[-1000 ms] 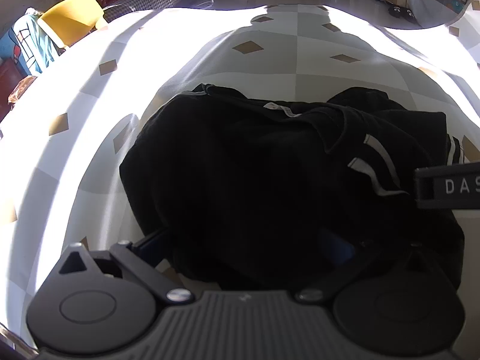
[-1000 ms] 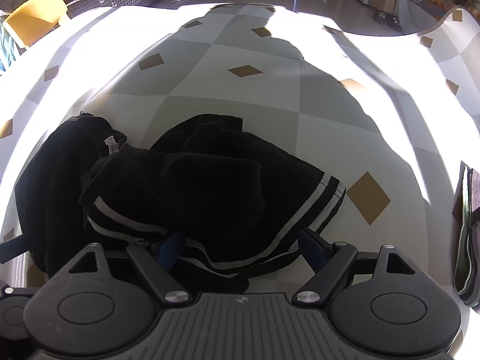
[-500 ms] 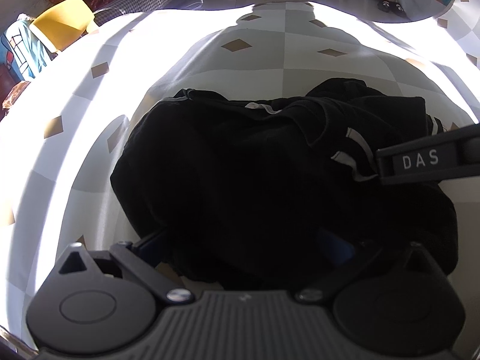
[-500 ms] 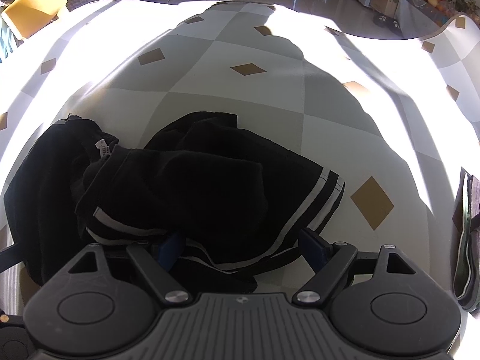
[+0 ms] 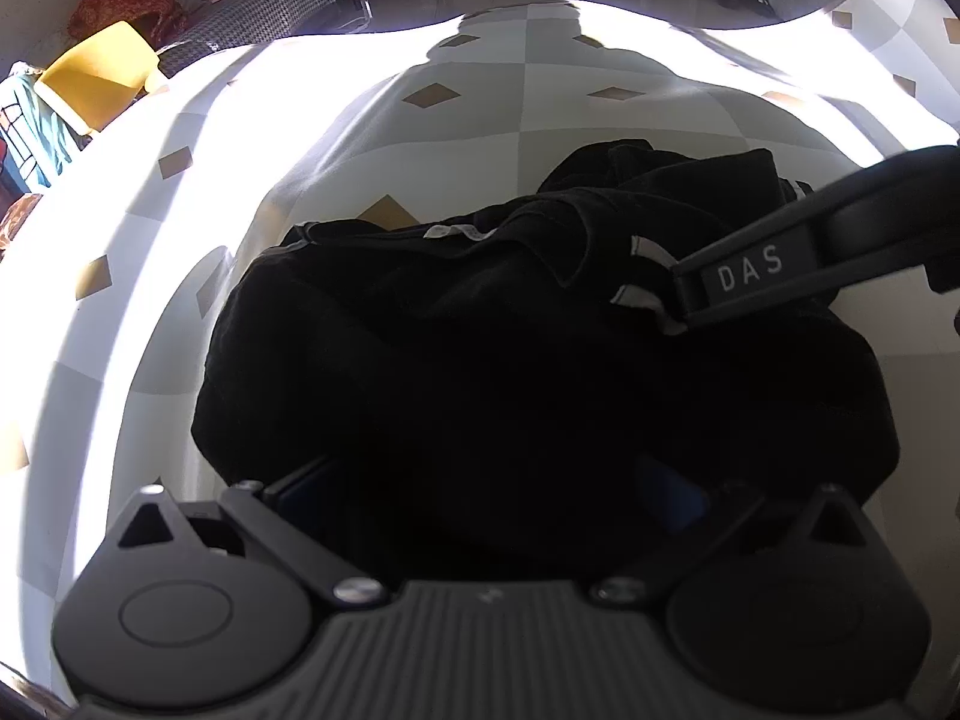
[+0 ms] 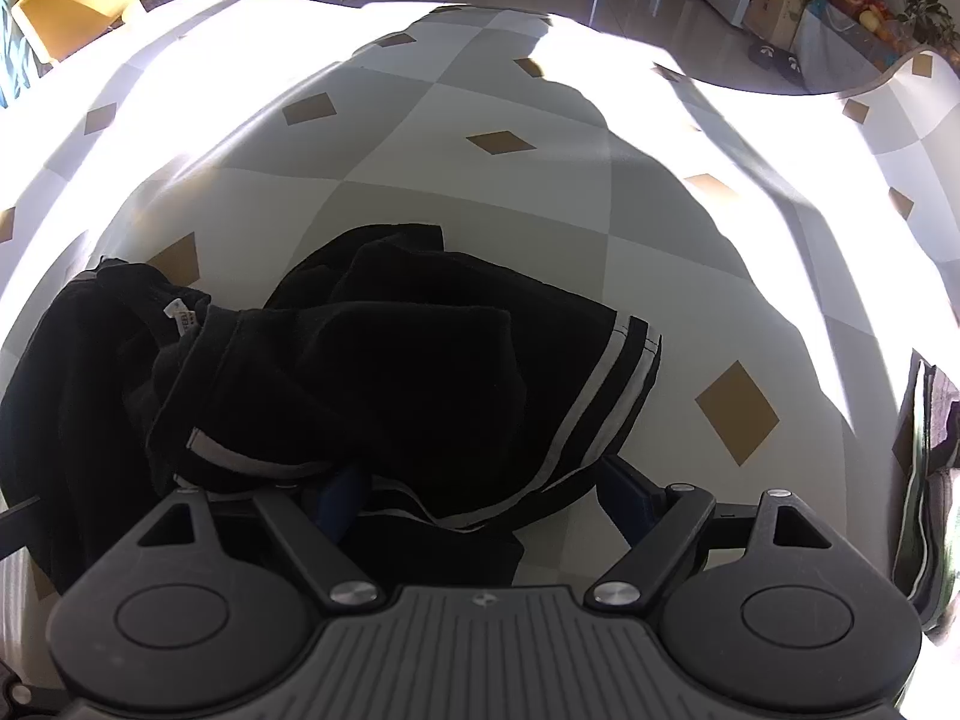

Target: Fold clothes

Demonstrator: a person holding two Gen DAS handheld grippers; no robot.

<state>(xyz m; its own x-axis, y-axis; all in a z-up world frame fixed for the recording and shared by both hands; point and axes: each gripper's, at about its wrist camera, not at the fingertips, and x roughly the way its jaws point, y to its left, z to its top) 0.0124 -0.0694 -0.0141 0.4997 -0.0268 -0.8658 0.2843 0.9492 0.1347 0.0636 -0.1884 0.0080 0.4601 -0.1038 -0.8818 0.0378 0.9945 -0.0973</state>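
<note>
Here a black garment [image 5: 528, 360] with white stripes lies bunched in a heap on the surface [image 6: 480, 192], which wears a cloth of grey and white checks with tan diamonds. The heap sits toward the near edge, well apart from the sunlit far edge.

The left gripper [image 5: 492, 480] has its fingers spread wide, with dark cloth filling the gap between them; whether they pinch any of it cannot be told. The right gripper [image 6: 480, 486] likewise stands with fingers apart, the striped hem lying between and over them. In the left wrist view its side, marked "DAS", reaches in from the right edge and rests against the striped part.

A folded pile of cloth [image 6: 924, 480] lies at the surface's right edge. A yellow chair [image 5: 99, 75] stands beyond the far left corner.
</note>
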